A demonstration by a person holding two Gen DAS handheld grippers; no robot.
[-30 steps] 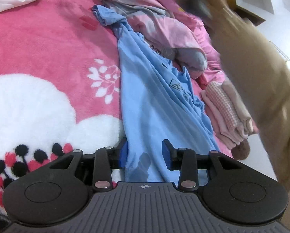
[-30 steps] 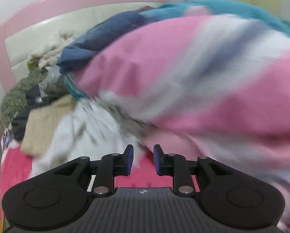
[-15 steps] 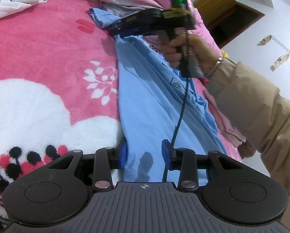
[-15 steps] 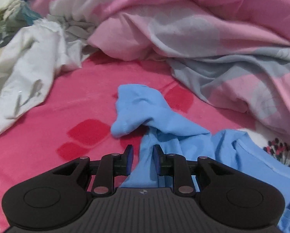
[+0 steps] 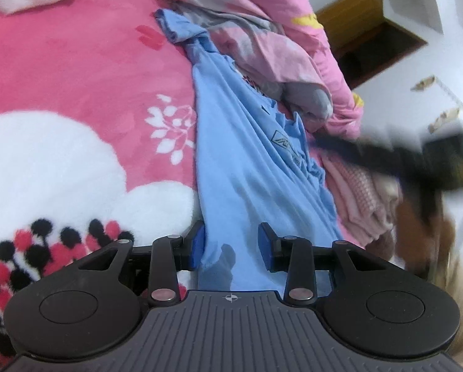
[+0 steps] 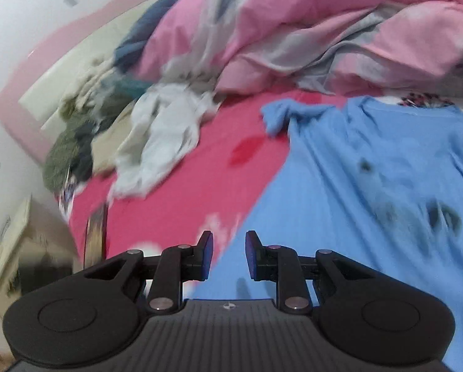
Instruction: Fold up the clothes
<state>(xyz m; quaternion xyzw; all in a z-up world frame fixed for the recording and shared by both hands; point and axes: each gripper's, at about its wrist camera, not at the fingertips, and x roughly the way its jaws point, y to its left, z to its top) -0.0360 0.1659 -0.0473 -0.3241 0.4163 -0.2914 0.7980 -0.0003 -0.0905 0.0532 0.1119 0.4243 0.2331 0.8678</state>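
The blue shirt (image 5: 250,167) lies stretched in a long, bunched strip on the pink bed blanket (image 5: 76,71), one sleeve crumpled at the far end beside the rumpled pink quilt (image 5: 262,31). It looks only roughly laid out, with no fold made yet. The left gripper (image 5: 231,243) sits at the shirt's near hem, jaws apart, with the cloth edge lying between them and not visibly pinched. The right gripper (image 6: 229,255) hovers over the shirt's side edge, jaws narrowly apart and holding nothing; its view is smeared by motion. A small stack of folded pink clothes (image 5: 361,192) at the bed's edge suggests some pieces are done, while a heap of loose garments (image 6: 157,136) waits near the headboard
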